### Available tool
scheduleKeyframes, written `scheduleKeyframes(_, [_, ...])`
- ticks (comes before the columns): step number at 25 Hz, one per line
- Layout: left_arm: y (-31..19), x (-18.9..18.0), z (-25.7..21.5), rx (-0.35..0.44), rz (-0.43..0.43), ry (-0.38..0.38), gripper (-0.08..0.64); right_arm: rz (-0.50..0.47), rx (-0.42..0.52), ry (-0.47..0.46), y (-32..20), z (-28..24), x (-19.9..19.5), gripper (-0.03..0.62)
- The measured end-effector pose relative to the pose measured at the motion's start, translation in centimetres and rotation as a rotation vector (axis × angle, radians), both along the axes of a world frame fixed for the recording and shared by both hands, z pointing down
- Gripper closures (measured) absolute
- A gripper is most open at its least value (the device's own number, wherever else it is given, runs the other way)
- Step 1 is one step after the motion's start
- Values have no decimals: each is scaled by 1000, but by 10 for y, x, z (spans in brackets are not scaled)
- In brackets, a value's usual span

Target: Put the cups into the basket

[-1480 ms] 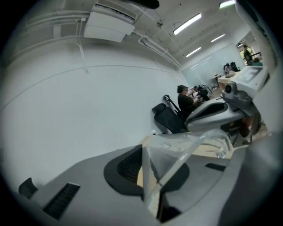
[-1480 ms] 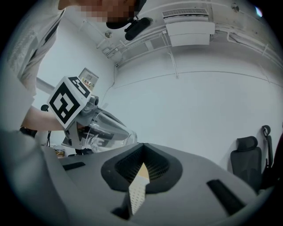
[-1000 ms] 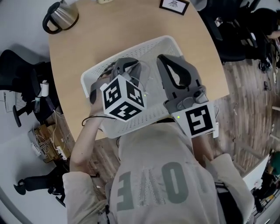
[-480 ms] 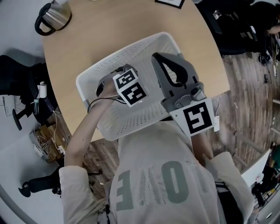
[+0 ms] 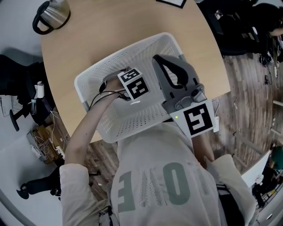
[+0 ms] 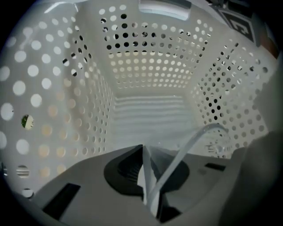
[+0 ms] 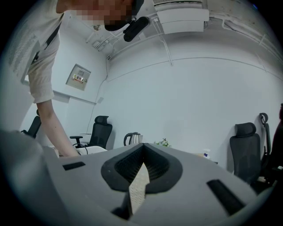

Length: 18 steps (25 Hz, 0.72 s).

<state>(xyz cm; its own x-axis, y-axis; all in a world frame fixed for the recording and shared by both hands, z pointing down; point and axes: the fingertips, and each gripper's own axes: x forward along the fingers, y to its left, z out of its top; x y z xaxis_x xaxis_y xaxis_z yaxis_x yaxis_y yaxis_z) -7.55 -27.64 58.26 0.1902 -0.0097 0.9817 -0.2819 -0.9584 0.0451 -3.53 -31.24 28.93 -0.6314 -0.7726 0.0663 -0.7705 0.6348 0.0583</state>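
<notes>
A white perforated basket stands on the round wooden table. My left gripper is lowered inside it, and its marker cube sits below the rim. In the left gripper view the basket's walls surround the left gripper. Its jaws are shut on the thin rim of a clear plastic cup, which curves off to the right. My right gripper hovers over the basket's right side, pointing away from me. In the right gripper view the right gripper is shut with nothing between the pads.
A steel kettle stands at the table's far left edge. A framed card lies at the far edge. Office chairs and cables crowd the floor on the left. More chairs stand on the right.
My left gripper has sunk deeper into the basket and moved toward its far left, still holding the cup. The right gripper has barely moved.
</notes>
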Motion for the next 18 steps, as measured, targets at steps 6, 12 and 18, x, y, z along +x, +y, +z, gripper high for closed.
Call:
scheduleKeyframes(6, [9,2,12,-103,-35,8,523,-20,-11,14,1,5,-7,595])
scheduleKeyframes(12, [7,0,12,-136,-102,13,522,-24,-9,12,0,5,-10,595])
scheduleKeyframes(18, [7,2,10,-112,-88,5,520,-27,-6,6,2,3,-9,594])
